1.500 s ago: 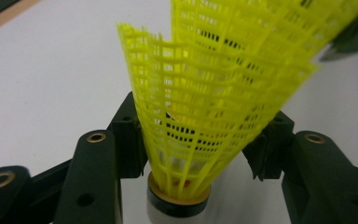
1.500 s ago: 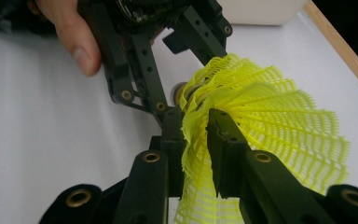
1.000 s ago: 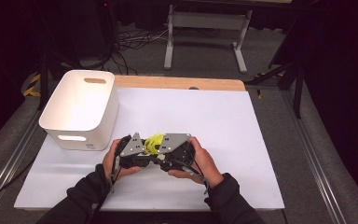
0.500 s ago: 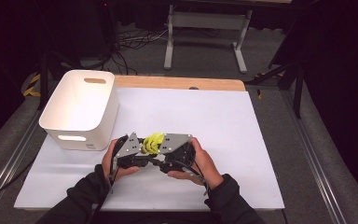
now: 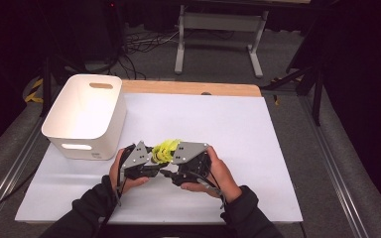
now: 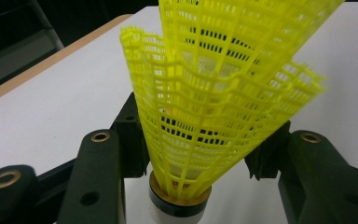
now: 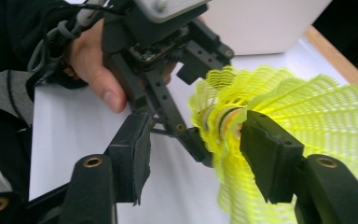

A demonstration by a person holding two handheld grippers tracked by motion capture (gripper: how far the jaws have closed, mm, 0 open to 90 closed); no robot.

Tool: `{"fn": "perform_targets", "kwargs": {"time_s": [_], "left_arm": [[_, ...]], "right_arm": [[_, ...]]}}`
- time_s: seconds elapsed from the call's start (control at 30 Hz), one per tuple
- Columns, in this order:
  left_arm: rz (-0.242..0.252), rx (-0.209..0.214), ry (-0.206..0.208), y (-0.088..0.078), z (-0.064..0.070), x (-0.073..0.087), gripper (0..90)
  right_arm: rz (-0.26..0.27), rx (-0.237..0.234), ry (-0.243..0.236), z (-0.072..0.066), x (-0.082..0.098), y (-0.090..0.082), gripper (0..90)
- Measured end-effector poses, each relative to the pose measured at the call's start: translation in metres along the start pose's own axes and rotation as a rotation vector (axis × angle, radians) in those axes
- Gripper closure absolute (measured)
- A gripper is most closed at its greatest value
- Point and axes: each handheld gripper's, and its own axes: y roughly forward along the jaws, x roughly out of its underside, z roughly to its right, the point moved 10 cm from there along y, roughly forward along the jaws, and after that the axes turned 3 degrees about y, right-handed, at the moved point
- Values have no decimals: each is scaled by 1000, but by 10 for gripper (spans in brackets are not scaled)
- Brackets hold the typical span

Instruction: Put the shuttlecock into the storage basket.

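Note:
A yellow mesh shuttlecock [image 5: 164, 150] hangs just above the white table sheet [image 5: 258, 148] near its front middle, between my two grippers. My left gripper [image 5: 154, 157] is shut on its skirt: in the left gripper view the jaws press both sides of the yellow shuttlecock [image 6: 200, 116], whose white cork base [image 6: 179, 207] sits low between them, and a second mesh skirt [image 6: 242, 37] appears nested in it. My right gripper [image 7: 196, 154] stands open. The shuttlecock [image 7: 270, 112] lies against its right jaw, and the left gripper's fingers [image 7: 168, 112] come in from above.
A white plastic bin [image 5: 59, 106] with handle slots stands at the table's left, just behind my left hand. The table's wooden edge [image 5: 193, 88] runs along the back. Bare white sheet stretches to the right and far side.

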Motion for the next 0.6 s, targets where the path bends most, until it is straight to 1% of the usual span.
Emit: {"fn": "perform_targets", "kwargs": {"time_s": [0.07,0.1,0.13,0.2,0.27,0.3,0.33,0.4,0.5,0.6], "left_arm": [[10,-2,-2,0,0,-1,506],[15,0,-12,0,0,-2,506],[16,-1,-10,-1,0,-2,506],[26,-7,-8,-2,-1,-3,506],[32,1,-9,-3,0,-4,506],[39,0,-7,-3,0,-5,506],[38,6,-8,-3,1,-5,506],[43,-3,-5,-3,0,-6,506],[43,3,-6,-4,0,-6,506],[53,5,-15,-4,1,-7,505]], "right_arm": [[8,5,6,1,-2,-4,424],[6,4,8,2,-2,-5,412],[4,18,7,3,-2,-6,395],[7,26,7,3,-3,-7,383],[16,54,3,4,-5,-11,335],[18,54,6,3,-6,-12,327],[19,70,4,4,-7,-13,297],[26,83,10,5,-8,-16,273],[47,112,21,8,-12,-21,227],[63,147,16,10,-13,-27,214]]}}
